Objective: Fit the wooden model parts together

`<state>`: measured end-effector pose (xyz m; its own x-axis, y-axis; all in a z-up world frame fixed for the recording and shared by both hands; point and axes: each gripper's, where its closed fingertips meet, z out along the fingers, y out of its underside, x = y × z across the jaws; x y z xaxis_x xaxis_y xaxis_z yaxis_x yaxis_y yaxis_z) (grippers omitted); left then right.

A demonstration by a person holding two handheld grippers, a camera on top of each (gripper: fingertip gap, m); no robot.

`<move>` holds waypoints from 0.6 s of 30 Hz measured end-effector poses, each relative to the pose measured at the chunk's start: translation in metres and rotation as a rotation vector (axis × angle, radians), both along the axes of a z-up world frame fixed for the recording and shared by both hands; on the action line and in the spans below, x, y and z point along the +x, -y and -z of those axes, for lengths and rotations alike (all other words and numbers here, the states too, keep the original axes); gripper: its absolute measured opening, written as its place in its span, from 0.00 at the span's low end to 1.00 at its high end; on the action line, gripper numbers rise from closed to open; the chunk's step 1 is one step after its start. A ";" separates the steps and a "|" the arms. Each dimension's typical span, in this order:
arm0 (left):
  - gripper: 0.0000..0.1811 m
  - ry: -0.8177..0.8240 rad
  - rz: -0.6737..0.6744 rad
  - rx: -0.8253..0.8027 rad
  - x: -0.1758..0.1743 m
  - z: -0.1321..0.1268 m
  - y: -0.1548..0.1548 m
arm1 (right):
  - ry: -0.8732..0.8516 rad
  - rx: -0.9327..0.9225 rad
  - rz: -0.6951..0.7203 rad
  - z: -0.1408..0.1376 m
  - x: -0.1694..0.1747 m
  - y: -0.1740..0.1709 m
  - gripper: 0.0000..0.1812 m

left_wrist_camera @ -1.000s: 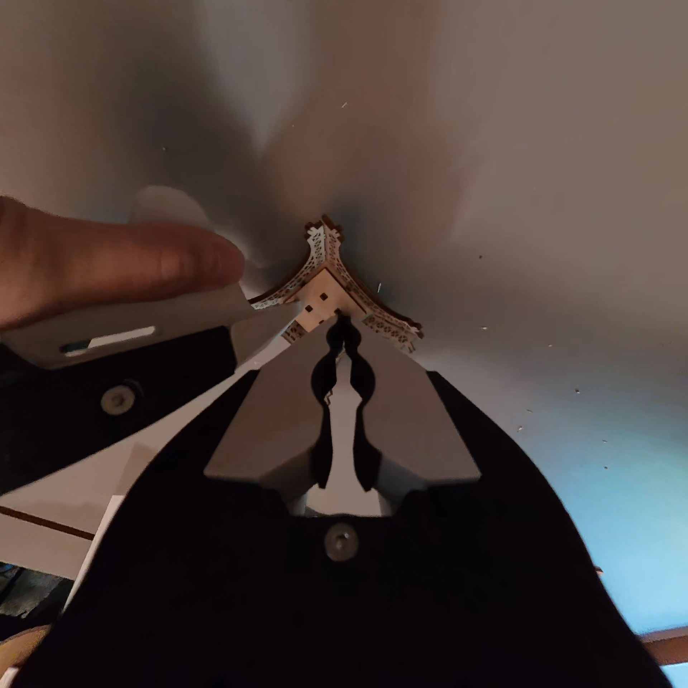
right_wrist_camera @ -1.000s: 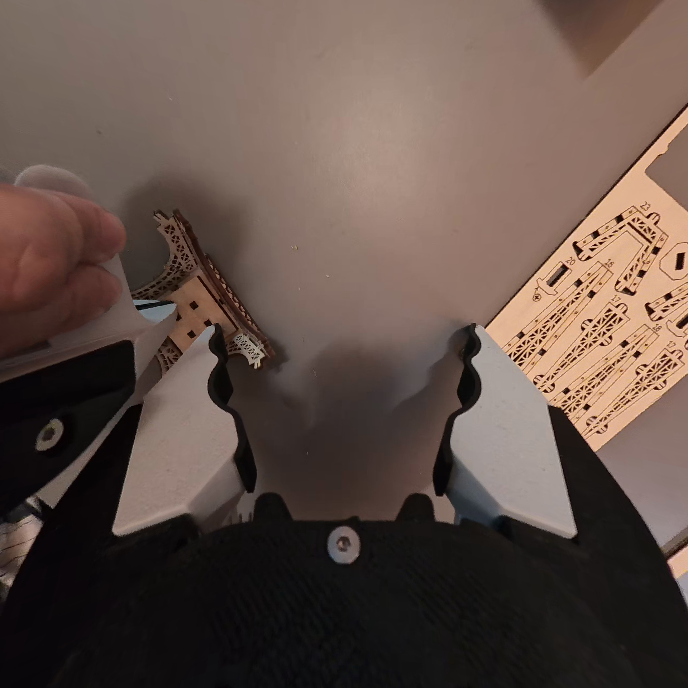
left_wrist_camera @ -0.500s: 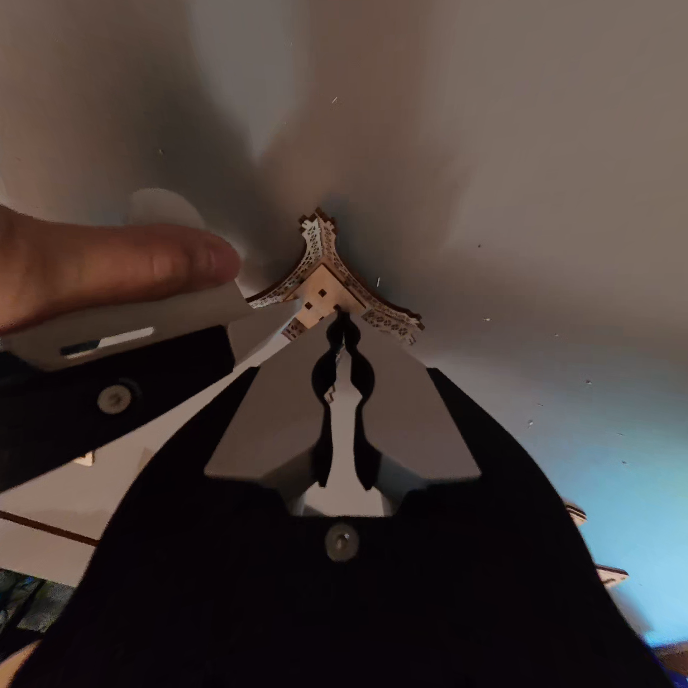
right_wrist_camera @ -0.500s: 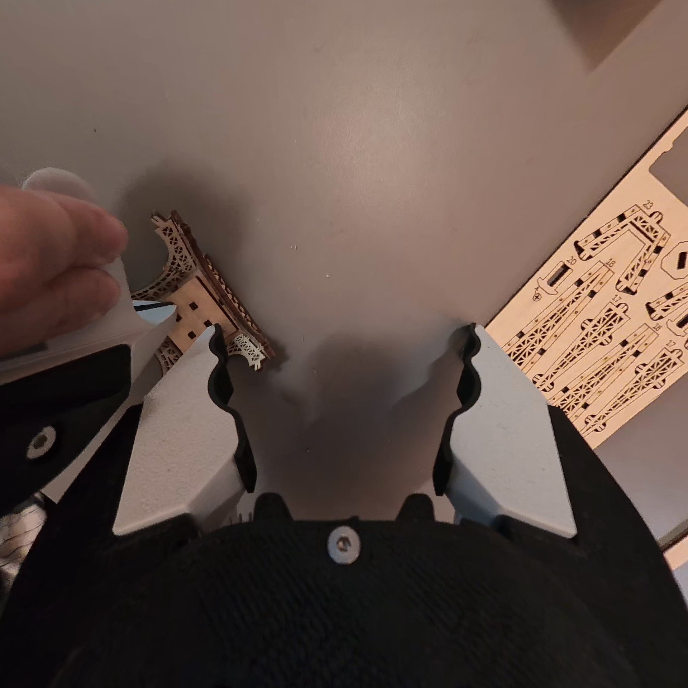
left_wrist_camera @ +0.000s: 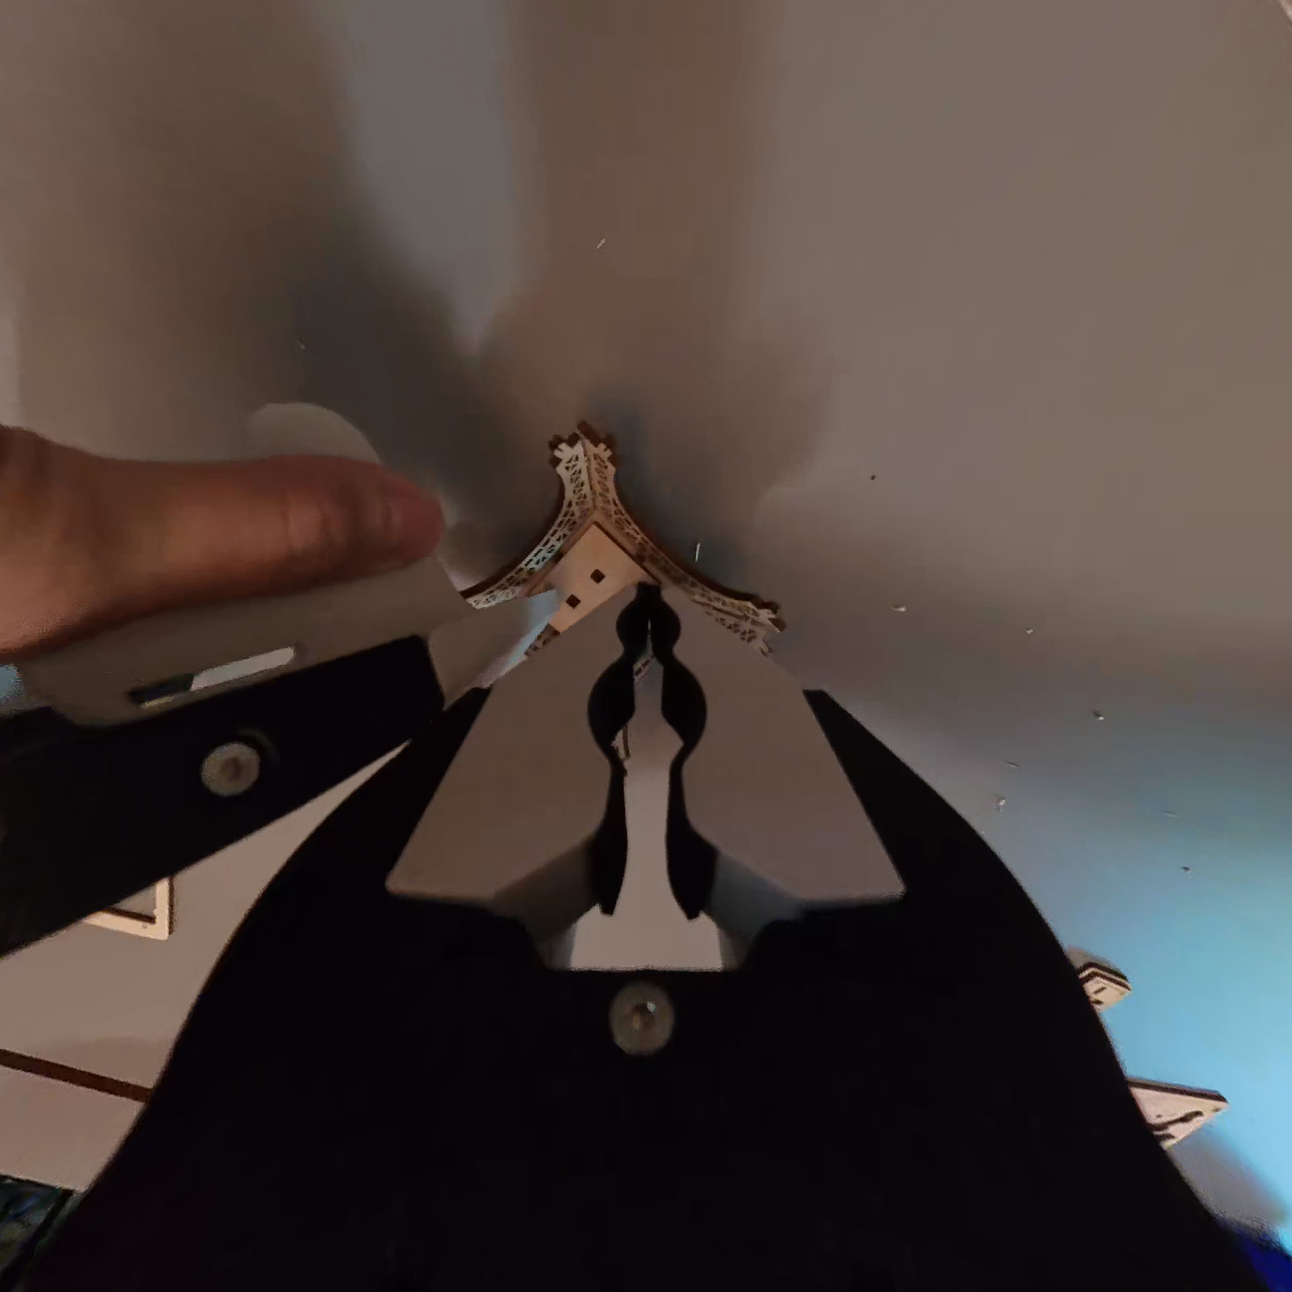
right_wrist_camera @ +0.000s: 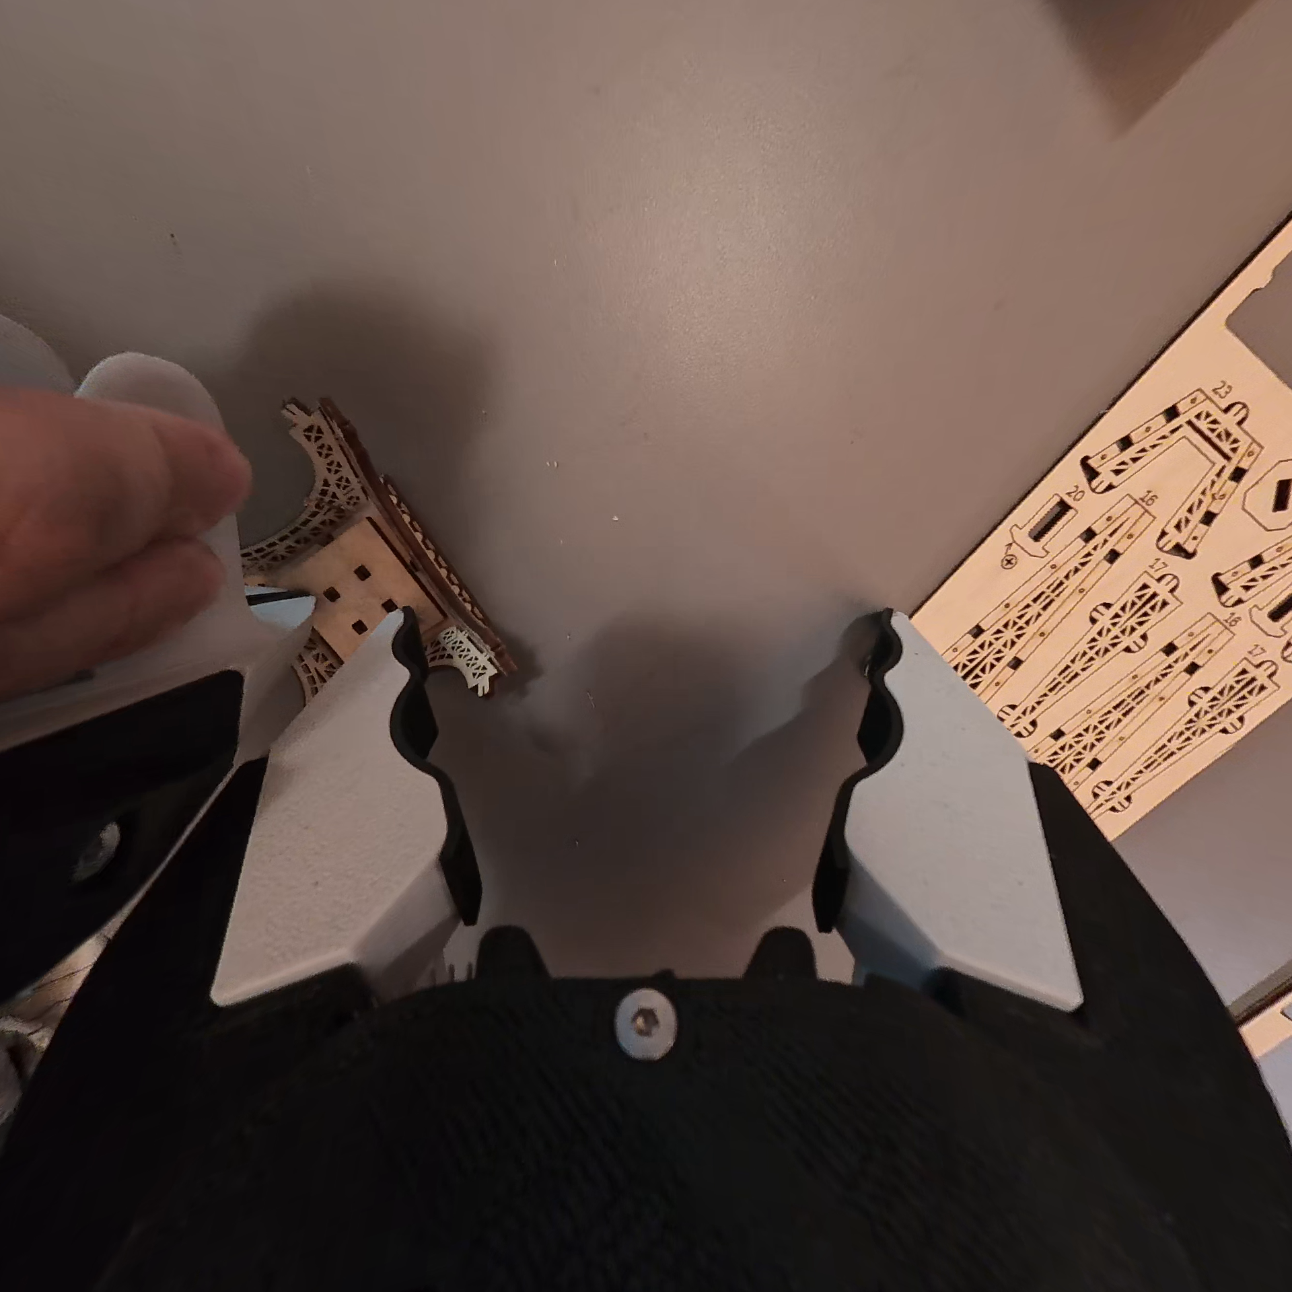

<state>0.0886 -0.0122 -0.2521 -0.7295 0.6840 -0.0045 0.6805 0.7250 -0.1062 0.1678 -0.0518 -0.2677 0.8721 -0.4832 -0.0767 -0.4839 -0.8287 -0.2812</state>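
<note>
A small wooden tower base [left_wrist_camera: 594,559] with lattice arched legs and a square slotted plate stands on the grey table [left_wrist_camera: 979,349]. My left gripper [left_wrist_camera: 647,594] is shut, and its tips pinch the plate's near corner. In the right wrist view the base [right_wrist_camera: 363,559] is at the left. My right gripper [right_wrist_camera: 644,616] is wide open and holds nothing. Its left fingertip [right_wrist_camera: 405,622] rests against the plate's edge. The other gripper's white finger [left_wrist_camera: 489,629] reaches the base from the left, with a person's finger [left_wrist_camera: 210,531] on it.
A flat wooden sheet of laser-cut parts [right_wrist_camera: 1118,594] lies on the table at the right. Two loose wooden pieces [left_wrist_camera: 1101,986] [left_wrist_camera: 1174,1111] lie at the lower right of the left wrist view. A hand [right_wrist_camera: 105,524] covers the left edge.
Almost nothing. The left view has drifted slightly, bringing the loose wooden pieces into sight at the lower right. Both grippers hold the same positions on the base.
</note>
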 end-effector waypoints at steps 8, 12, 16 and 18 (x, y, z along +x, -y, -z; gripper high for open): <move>0.00 0.050 0.052 0.009 -0.001 0.001 -0.001 | 0.001 0.002 0.002 0.000 0.000 0.000 0.68; 0.00 0.110 0.059 0.054 -0.001 0.001 0.000 | -0.010 -0.018 -0.001 0.000 0.000 0.000 0.68; 0.00 0.118 0.075 0.102 -0.001 0.002 0.001 | -0.011 -0.019 -0.001 0.000 0.000 0.000 0.69; 0.00 0.122 0.091 0.122 -0.001 0.002 0.001 | -0.007 -0.007 -0.005 0.000 0.000 0.000 0.69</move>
<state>0.0875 -0.0130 -0.2541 -0.6636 0.7480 -0.0023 0.7463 0.6623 0.0663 0.1682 -0.0517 -0.2679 0.8742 -0.4790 -0.0791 -0.4812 -0.8333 -0.2720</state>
